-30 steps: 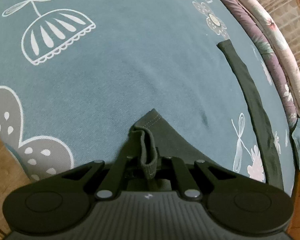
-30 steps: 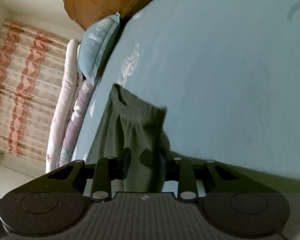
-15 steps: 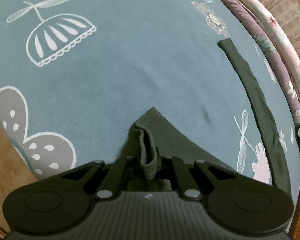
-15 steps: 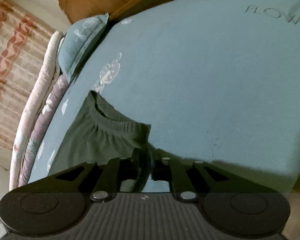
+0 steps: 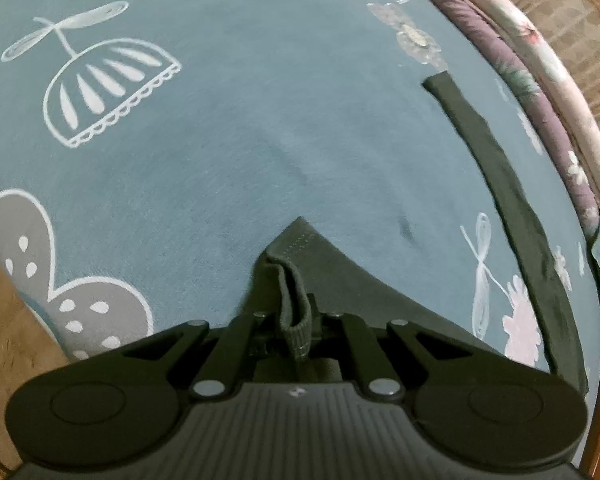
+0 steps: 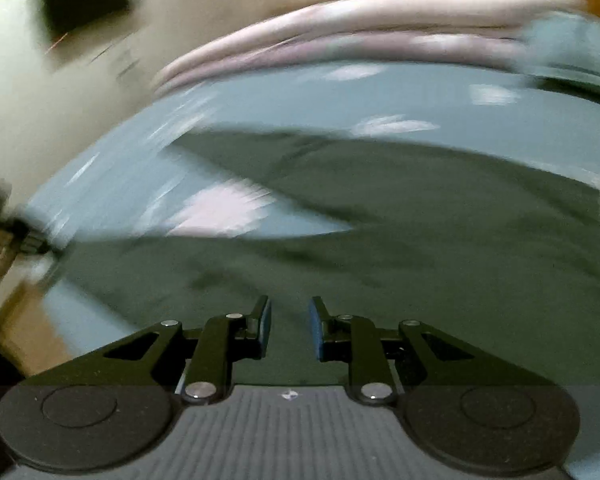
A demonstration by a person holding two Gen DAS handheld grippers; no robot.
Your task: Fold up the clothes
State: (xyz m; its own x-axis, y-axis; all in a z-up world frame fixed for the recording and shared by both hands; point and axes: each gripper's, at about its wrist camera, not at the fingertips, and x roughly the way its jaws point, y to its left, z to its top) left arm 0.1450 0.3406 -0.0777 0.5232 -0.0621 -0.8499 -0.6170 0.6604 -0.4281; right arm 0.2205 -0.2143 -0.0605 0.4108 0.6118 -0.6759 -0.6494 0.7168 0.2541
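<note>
Teal bedsheet [image 5: 228, 168] with white prints fills my left view. Left gripper [image 5: 296, 320] is clamped on a hem fold of the dark green garment [image 5: 340, 280], at 6 o'clock. Right gripper [image 6: 290, 328] hangs slightly parted and empty over the garment; view blurred.

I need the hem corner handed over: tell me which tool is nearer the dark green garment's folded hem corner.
Left. The left tool is clamped on the dark green garment at that hem corner. The right tool stands open above another stretch of the garment, gripping nothing.
</note>
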